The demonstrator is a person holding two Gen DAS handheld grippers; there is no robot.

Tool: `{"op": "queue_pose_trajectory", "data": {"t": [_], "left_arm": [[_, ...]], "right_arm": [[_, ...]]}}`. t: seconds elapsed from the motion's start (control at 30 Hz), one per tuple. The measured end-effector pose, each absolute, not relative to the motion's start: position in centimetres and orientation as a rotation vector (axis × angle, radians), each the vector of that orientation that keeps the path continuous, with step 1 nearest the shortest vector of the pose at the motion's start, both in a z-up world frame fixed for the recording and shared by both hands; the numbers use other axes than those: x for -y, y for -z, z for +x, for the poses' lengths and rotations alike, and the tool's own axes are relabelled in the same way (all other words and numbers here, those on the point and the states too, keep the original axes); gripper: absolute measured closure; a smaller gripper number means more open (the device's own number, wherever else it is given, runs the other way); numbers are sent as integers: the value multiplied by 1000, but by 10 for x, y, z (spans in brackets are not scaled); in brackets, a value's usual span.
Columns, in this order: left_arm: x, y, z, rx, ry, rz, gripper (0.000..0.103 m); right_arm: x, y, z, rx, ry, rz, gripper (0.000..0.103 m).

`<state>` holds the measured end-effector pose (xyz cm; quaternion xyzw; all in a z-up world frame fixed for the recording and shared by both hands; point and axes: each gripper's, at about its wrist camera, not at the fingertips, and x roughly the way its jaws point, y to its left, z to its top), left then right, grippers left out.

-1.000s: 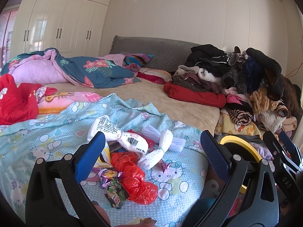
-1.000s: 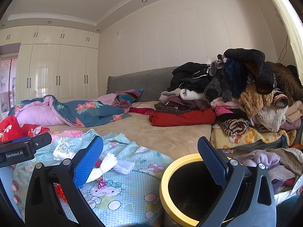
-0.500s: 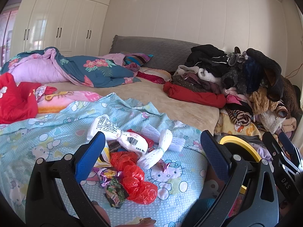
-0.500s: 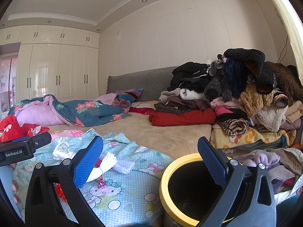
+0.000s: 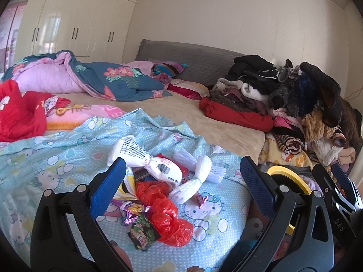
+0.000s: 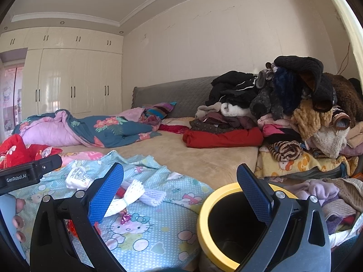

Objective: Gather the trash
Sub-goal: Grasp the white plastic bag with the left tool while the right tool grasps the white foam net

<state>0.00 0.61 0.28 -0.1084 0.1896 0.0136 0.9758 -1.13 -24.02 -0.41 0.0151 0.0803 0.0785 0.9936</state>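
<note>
Bed sheet point(image 5: 56, 158) | trash pile point(image 5: 158, 181) between open left tool point(image 5: 181, 181) fingers

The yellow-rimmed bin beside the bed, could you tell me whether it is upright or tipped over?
Upright. The bin stands with its yellow rim up and its mouth open to the ceiling. Its dark inside hides whether it holds anything.

Both wrist views face the headboard point(image 5: 192, 54), low over the bed point(image 6: 181, 154), apparently side by side.
</note>
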Motion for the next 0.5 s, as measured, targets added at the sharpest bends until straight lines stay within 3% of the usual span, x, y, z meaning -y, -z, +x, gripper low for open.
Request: {"op": "queue_pose_trajectory", "data": {"t": [0.5], "left_arm": [[-60, 5, 7, -378, -138, -301, 11]], "right_arm": [[183, 11, 18, -219, -286, -2, 6]]}}
